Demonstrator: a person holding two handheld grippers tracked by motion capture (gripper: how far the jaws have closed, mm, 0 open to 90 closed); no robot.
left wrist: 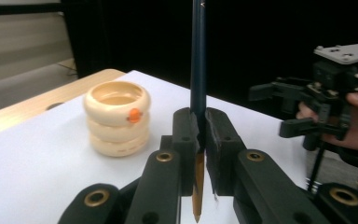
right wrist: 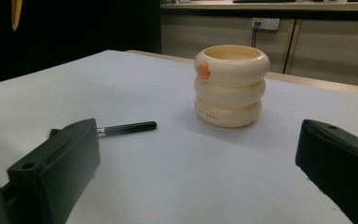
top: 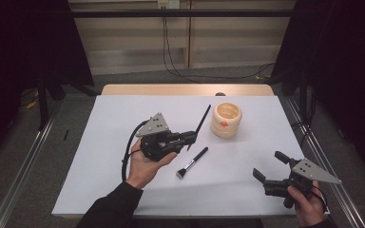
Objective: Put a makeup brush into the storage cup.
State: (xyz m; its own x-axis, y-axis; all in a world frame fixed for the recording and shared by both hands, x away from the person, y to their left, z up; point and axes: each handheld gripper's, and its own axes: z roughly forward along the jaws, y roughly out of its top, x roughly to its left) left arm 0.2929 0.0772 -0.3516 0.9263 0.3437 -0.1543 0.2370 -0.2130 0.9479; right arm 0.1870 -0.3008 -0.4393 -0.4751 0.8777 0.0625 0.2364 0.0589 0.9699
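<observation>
My left gripper (top: 192, 137) (left wrist: 201, 116) is shut on a slim dark stick (top: 203, 118) (left wrist: 198, 56) with a tan pointed end. The stick slants up and away toward a cream ribbed cup (top: 226, 119) (left wrist: 116, 116) (right wrist: 230, 86) that has a small orange mark. A black-handled makeup brush (top: 192, 162) (right wrist: 126, 127) lies flat on the white table (top: 123, 190), just in front of the left gripper. My right gripper (top: 267, 164) (right wrist: 198, 135) is held open near the front right corner with nothing between its fingers. It faces the cup and the brush.
A strip of bare wood (top: 185, 90) runs along the table's far edge. Metal rails (top: 24, 161) flank both sides, and black curtains hang left and right. Cables (top: 180, 71) trail on the floor behind the table.
</observation>
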